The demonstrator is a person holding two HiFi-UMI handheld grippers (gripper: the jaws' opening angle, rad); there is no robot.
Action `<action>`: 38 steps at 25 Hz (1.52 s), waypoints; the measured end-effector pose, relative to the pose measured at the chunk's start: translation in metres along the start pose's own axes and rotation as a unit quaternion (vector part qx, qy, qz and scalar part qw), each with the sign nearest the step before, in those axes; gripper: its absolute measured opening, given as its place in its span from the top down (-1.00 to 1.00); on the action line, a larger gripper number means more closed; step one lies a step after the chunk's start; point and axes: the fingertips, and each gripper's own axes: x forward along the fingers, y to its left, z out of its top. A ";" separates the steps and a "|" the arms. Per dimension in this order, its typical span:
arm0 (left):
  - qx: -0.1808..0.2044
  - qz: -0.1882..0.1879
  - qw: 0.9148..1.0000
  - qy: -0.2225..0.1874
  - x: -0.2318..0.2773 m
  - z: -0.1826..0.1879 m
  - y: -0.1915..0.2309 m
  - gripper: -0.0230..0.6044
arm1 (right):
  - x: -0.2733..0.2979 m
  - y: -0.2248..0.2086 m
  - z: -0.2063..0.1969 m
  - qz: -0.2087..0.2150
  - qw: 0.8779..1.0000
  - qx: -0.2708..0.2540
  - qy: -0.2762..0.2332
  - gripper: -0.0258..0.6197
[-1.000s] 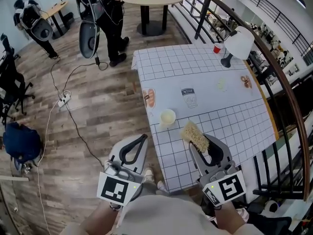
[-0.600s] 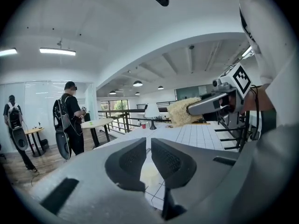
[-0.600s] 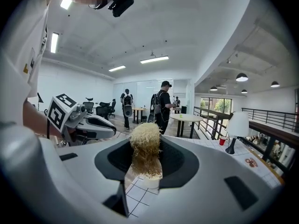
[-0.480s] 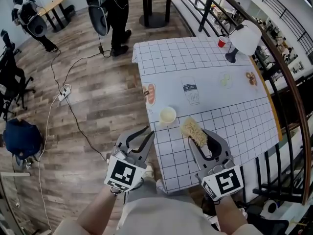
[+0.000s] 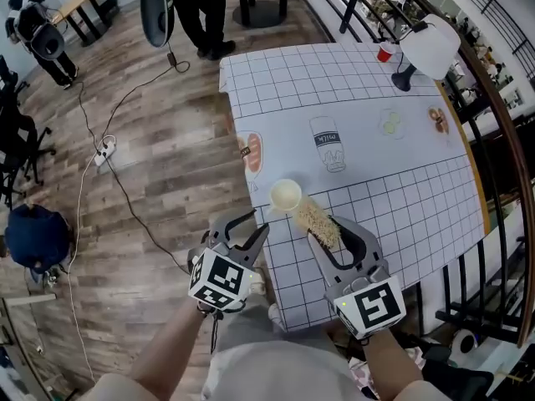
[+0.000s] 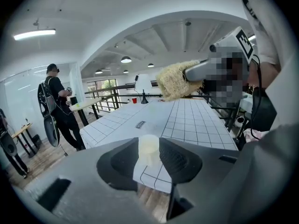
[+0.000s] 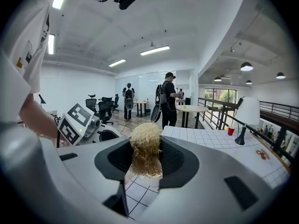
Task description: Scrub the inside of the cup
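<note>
A small pale yellow cup (image 5: 286, 195) stands upright on the checked tablecloth (image 5: 393, 199), near the table's left front edge. My right gripper (image 5: 330, 234) is shut on a straw-coloured loofah scrubber (image 5: 316, 220), whose tip lies just right of the cup. In the right gripper view the scrubber (image 7: 145, 153) fills the gap between the jaws. My left gripper (image 5: 249, 228) hovers off the table edge, short of the cup. Its jaws are opening with nothing between them. In the left gripper view the cup (image 6: 149, 146) shows ahead, beyond the jaws.
A white lamp (image 5: 430, 44) and a red cup (image 5: 385, 53) stand at the table's far right corner. A dark railing (image 5: 501, 140) runs along the right. A person (image 5: 201, 7) stands beyond the table. A cable (image 5: 109, 149) and a blue bag (image 5: 33, 236) lie on the wooden floor.
My left gripper has moved right toward the table edge and its jaws have spread from shut to wide. The right gripper carried the scrubber left, up to the cup.
</note>
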 end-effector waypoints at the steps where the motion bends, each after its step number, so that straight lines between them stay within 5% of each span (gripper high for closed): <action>1: 0.003 -0.004 1.000 0.006 0.006 -0.005 -0.002 0.51 | 0.004 -0.001 -0.004 0.001 1.000 0.003 0.003 0.50; 6: -0.002 -0.022 0.999 0.031 0.040 -0.033 -0.008 0.51 | 0.022 -0.012 -0.024 0.000 1.000 0.013 0.020 0.50; 11: 0.041 -0.006 0.997 0.068 0.074 -0.061 -0.007 0.51 | 0.037 -0.022 -0.047 0.000 0.999 0.027 0.037 0.49; 17: 0.007 -0.011 0.996 0.092 0.104 -0.091 -0.006 0.51 | 0.050 -0.025 -0.079 0.007 0.997 0.050 0.064 0.49; 30: -0.052 -0.030 0.998 0.038 0.117 -0.095 0.000 0.72 | 0.068 -0.037 -0.109 0.016 0.994 0.053 0.094 0.49; 34: -0.048 -0.031 0.998 0.029 0.118 -0.093 -0.002 0.73 | 0.077 -0.049 -0.114 0.022 0.987 0.034 0.154 0.49; 38: -0.045 -0.030 0.998 0.019 0.117 -0.094 -0.002 0.73 | 0.098 -0.044 -0.115 0.085 0.972 0.002 0.217 0.50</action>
